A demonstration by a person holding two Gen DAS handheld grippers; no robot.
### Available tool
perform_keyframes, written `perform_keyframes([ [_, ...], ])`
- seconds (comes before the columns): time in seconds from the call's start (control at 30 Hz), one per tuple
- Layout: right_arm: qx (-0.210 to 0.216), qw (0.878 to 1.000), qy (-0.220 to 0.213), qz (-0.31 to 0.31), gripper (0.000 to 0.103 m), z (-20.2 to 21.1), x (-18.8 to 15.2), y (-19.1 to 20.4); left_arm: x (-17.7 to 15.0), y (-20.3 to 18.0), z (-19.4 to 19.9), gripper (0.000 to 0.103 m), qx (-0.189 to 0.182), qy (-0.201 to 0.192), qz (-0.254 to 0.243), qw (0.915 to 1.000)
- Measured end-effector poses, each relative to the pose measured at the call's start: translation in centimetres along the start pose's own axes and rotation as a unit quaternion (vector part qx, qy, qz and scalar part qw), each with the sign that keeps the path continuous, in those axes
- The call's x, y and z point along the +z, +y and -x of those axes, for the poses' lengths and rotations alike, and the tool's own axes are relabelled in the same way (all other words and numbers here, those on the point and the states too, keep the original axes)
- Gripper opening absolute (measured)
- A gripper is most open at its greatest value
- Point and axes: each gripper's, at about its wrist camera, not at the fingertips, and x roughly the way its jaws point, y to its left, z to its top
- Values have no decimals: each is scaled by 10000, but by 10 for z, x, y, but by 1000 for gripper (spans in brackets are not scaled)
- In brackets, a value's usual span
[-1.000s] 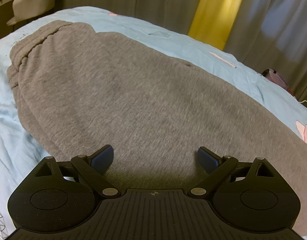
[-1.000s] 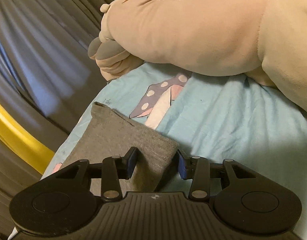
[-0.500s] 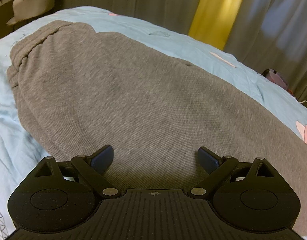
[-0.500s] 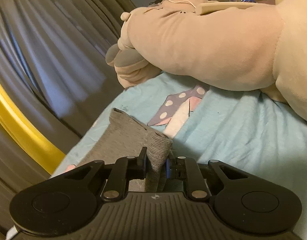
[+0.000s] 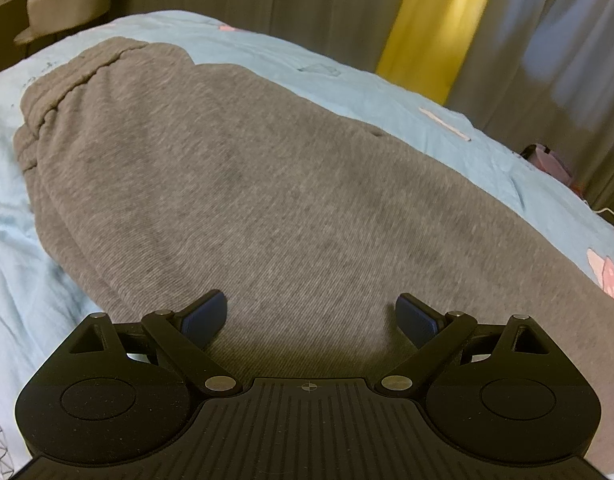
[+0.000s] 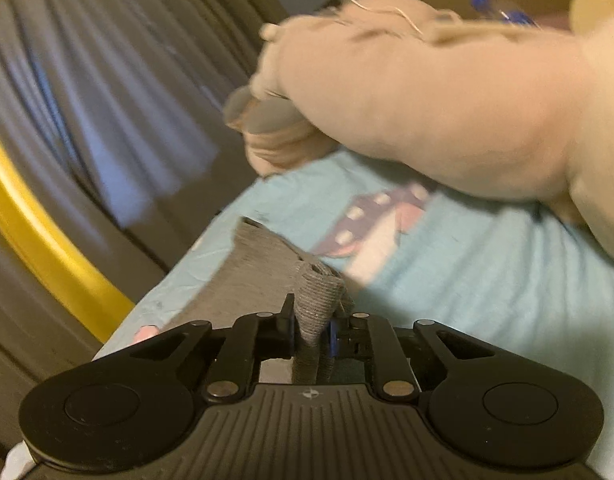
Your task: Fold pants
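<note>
Left gripper (image 5: 311,314): jaws spread wide, holding nothing; it hovers low over the thigh area of the pants (image 5: 267,200). No contact between pads and cloth can be confirmed.

Pants: grey knit, laid flat along the bed (image 5: 11,264). In the left view the waistband (image 5: 67,92) lies far to the upper left and the cloth runs away to the lower right, so the long axis crosses the view diagonally.

Right gripper (image 6: 311,326): jaws nearly closed, pinching a bunched fold of the cuff (image 6: 317,300). The cuff stands raised off the sheet; the rest of the leg (image 6: 243,276) trails left and down from it. This view is motion-blurred.

Plush toy (image 6: 447,112): beige, resting on the bed beyond the cuff, apart from it.

Governing relation: the right gripper has the cuff end, the waistband lies at the opposite end of the axis, nearer the left gripper. Judged next step: carry the cuff along that axis toward the waistband, while the left gripper steadies the middle.
</note>
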Motion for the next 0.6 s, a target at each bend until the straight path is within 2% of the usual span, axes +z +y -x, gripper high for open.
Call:
perform_keyframes([
  [0.1,-177,9997,87,112,13,-6,4,8,0,0,2,97,-22,-10,0,10000],
  [0.2,-158,9996,73,202,12,-4,10,24,-1,2,4,97,-55,-32,-12,10000],
  [0.27,125,9984,-29,554,12,4,14,55,-1,3,5,97,-86,-48,-5,10000],
  [0.33,603,9905,-93,1230,12,13,10,103,0,4,6,97,-107,-58,17,9999],
  [0.4,1253,9758,78,1788,12,19,-4,152,0,4,6,97,-122,-60,31,9999],
  [0.5,2259,9358,640,2629,12,24,-51,220,0,5,8,97,-134,-74,45,9999],
  [0.57,2623,9104,1164,2982,12,21,-95,248,-1,5,10,97,-131,-98,46,9999],
  [0.6,2670,9020,1430,3077,13,17,-115,254,-2,6,12,97,-133,-115,45,9998],
])
